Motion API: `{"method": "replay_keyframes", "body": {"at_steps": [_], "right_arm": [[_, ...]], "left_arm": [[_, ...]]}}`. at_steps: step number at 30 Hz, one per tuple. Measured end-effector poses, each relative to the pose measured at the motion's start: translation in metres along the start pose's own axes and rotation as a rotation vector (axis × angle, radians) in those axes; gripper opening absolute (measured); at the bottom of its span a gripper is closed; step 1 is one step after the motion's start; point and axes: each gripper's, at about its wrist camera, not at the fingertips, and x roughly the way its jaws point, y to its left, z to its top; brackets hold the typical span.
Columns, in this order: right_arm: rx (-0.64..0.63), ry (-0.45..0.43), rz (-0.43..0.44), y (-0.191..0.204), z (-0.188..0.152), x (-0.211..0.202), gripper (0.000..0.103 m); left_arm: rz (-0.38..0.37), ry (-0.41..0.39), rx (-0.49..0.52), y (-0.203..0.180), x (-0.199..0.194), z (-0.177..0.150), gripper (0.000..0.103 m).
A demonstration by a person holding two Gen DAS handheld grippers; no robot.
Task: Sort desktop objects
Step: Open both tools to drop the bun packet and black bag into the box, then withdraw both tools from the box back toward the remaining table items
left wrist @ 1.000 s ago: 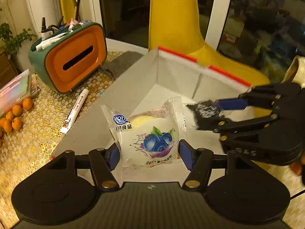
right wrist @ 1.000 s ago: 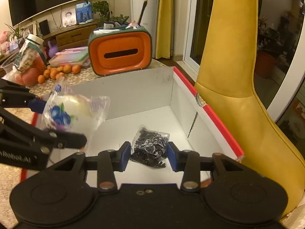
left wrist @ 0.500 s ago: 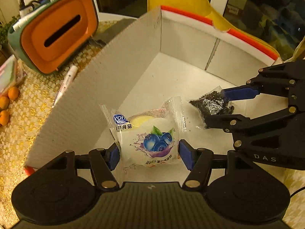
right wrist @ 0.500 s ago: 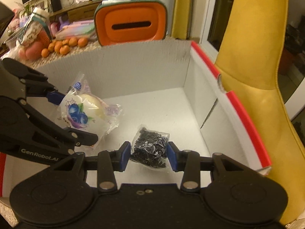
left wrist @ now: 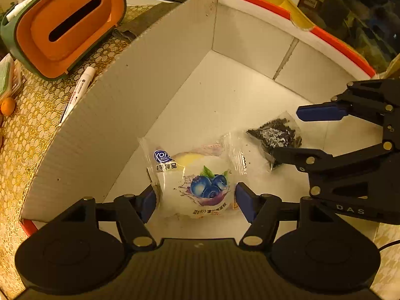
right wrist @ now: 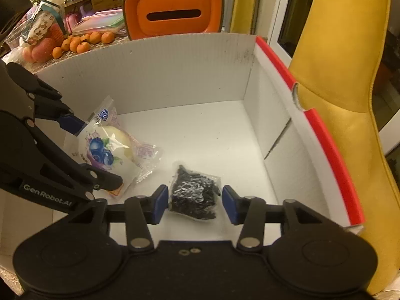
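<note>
Blueberry pastry packet (left wrist: 197,175), a clear wrapper printed with three blueberries, a green leaf and a blue round logo, enclosing a pale round cake; it sits low inside the white corrugated box (left wrist: 120,115), close to the box's near left wall. Left gripper (left wrist: 196,198): blue-padded fingers (left wrist: 246,205) spread to about the packet's width, one pad on each side of it; the left pad meets the wrapper edge, while contact at the right pad cannot be told. From the right wrist view the packet (right wrist: 110,147) appears to lie with its lower end on the box floor between the left gripper's (right wrist: 100,155) fingers

Small clear bag of black bits (right wrist: 195,196), crinkled and glossy, lying on the floor of the box to the right of the pastry packet, the two just beside each other. Right gripper (right wrist: 193,203): jaws parted wider than the bag, a visible gap between each blue pad (right wrist: 230,205) and the bag, so nothing is gripped. In the left wrist view the same bag (left wrist: 277,135) lies between the right gripper's (left wrist: 292,135) upper and lower fingers

Box rim trimmed in red (right wrist: 332,155). Beyond the box's far wall: orange tissue box with green casing (left wrist: 65,22), white marker pen (left wrist: 77,90) on the patterned cloth, and small oranges (right wrist: 82,43)
</note>
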Motion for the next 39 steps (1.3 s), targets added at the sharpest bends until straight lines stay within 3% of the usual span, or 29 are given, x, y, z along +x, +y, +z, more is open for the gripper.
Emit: {"method": "replay_keyframes", "body": {"at_steps": [4, 13, 21, 25, 39], "right_arm": [[0.015, -0.03, 0.007, -0.005, -0.002, -0.01, 0.067], [0.02, -0.105, 0.03, -0.003, -0.011, -0.049, 0.07], [0.003, -0.166, 0.064, 0.017, -0.015, -0.086, 0.073], [-0.017, -0.193, 0.068, 0.028, -0.018, -0.106, 0.073], [-0.041, -0.221, 0.072, 0.073, -0.032, -0.133, 0.078]], "left_arm": [[-0.035, -0.04, -0.045, 0.008, -0.012, -0.005, 0.076], [-0.068, -0.149, -0.091, 0.007, -0.056, -0.015, 0.076], [-0.066, -0.244, -0.099, 0.0, -0.1, -0.047, 0.076], [-0.051, -0.298, -0.121, -0.001, -0.124, -0.068, 0.076], [0.017, -0.427, -0.052, -0.018, -0.179, -0.125, 0.076]]}}
